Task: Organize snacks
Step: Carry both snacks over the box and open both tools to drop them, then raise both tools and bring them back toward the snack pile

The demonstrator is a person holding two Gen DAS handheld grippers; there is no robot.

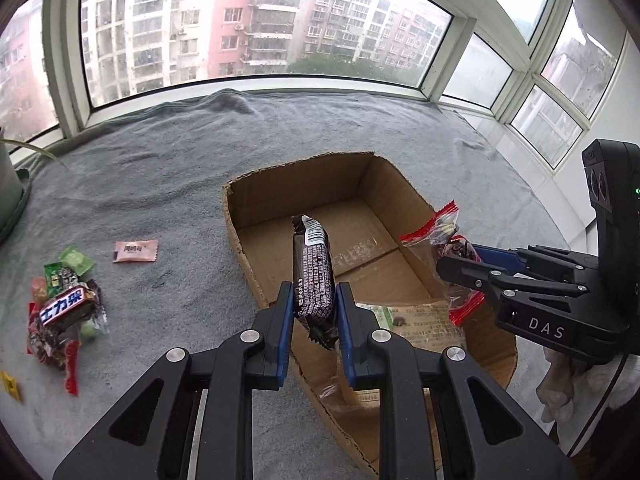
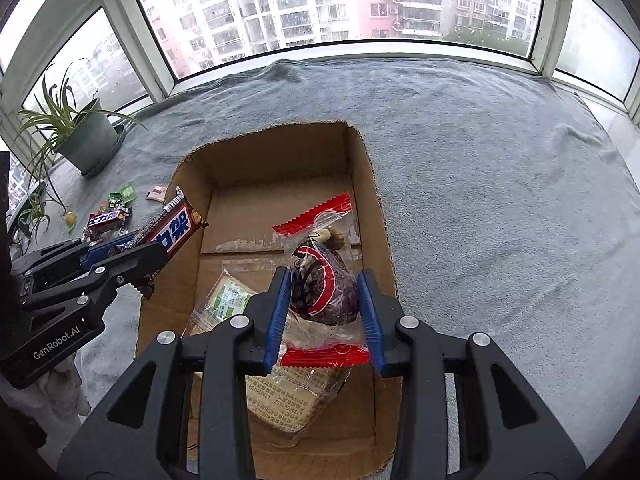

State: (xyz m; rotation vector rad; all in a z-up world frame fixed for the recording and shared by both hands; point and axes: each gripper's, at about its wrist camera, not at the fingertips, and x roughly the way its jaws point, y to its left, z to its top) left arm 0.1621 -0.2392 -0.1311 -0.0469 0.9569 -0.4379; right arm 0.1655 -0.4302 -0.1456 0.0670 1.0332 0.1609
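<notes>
My left gripper (image 1: 314, 304) is shut on a brown Snickers bar (image 1: 313, 276) and holds it upright over the near left edge of an open cardboard box (image 1: 256, 196). My right gripper (image 2: 325, 304) is shut on a red-edged clear snack packet (image 2: 322, 280) with dark fruit inside, held above the box (image 2: 372, 184). In the left wrist view the right gripper (image 1: 460, 268) and its packet (image 1: 440, 232) are at the box's right wall. In the right wrist view the left gripper (image 2: 148, 260) holds the bar (image 2: 176, 228) at the box's left wall. A clear cracker packet (image 2: 280, 392) lies in the box.
A pile of loose snacks (image 1: 64, 308) and a pink sachet (image 1: 135, 251) lie on the grey blanket (image 1: 160, 184) left of the box. A potted plant (image 2: 80, 136) stands at the far left by the window. A small yellow packet (image 1: 10, 386) lies near the left edge.
</notes>
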